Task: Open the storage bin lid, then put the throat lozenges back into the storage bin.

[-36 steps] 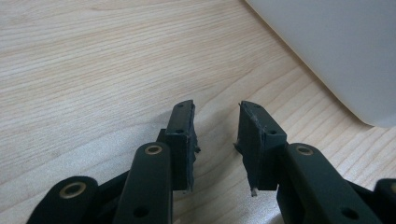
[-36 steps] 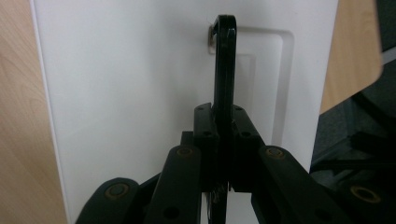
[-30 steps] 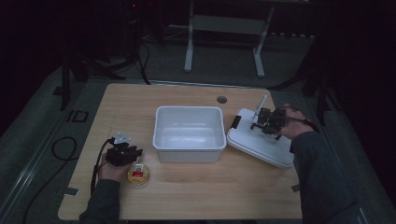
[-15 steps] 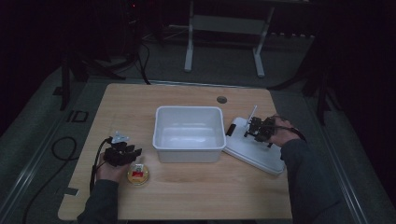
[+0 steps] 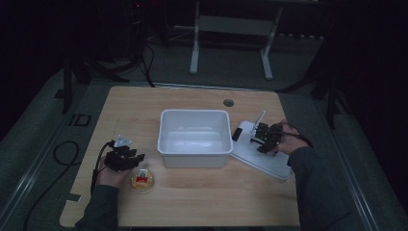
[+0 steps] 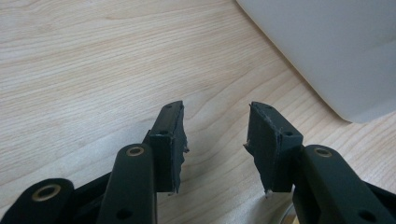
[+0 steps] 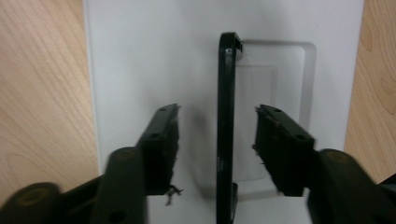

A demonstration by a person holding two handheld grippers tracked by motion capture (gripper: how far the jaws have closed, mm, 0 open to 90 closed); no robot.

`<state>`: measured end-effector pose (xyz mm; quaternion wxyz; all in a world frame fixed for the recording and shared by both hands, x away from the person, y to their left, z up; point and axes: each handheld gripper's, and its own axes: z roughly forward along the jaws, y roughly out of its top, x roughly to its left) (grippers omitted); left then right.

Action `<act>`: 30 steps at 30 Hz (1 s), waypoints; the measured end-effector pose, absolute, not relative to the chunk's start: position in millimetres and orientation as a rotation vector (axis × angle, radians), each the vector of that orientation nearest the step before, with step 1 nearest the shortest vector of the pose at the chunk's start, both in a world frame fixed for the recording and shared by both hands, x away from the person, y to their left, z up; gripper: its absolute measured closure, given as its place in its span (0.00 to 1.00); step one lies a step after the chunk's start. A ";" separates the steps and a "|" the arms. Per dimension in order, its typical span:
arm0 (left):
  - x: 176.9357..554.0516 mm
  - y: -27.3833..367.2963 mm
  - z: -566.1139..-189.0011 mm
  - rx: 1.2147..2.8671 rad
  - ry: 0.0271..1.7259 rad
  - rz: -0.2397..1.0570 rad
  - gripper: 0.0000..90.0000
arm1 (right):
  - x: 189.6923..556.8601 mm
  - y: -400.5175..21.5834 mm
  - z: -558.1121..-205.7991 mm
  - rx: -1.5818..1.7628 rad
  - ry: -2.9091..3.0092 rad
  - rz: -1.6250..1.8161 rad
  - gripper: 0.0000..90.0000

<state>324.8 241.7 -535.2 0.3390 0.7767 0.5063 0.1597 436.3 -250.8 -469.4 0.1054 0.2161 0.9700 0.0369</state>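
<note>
**Lid down on the table, right jaws off its handle**

Now the white lid [image 5: 262, 156] lies flat on the wooden table [image 5: 192, 202], near the right edge, just beside the right wall of the white bin [image 5: 194, 137] and slanting away from it toward the near right corner. Whether lid and bin touch cannot be told from the high view. The right gripper [image 5: 262, 138] hangs over the lid's upper end, held in the person's right hand [image 5: 284, 143]. In the right gripper view the lid's black handle [image 7: 226, 126] stands on edge between the two jaws, with a clear gap on either side: the jaws have just been opening, and the pads press on nothing.

The left gripper [image 5: 137, 157] sits near the left edge of the table, toward the near side, in the left hand [image 5: 109, 177]. Its jaws stand partly apart and have just been opening too; the left gripper view shows bare wood between them and a rounded corner of the bin [image 6: 336, 51] beyond. Just beside this gripper, on its near side, rests a small round container [image 5: 142, 179] with something red inside. The bin itself stands in the middle of the table, open at the top.
</note>
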 end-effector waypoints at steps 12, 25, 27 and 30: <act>320.4 240.5 -529.2 2.047 1.300 0.415 0.59 | 424.1 -259.1 -457.8 0.664 2.803 0.253 0.36; 300.0 230.8 -505.0 2.172 1.164 0.394 0.47 | 411.0 -277.5 -453.0 0.684 2.775 0.300 0.35; 296.9 227.9 -502.7 2.188 1.144 0.375 0.45 | 410.0 -279.1 -452.2 0.689 2.774 0.310 0.35; 292.7 222.6 -500.3 2.224 1.119 0.360 0.41 | 409.4 -280.5 -450.6 0.694 2.768 0.313 0.35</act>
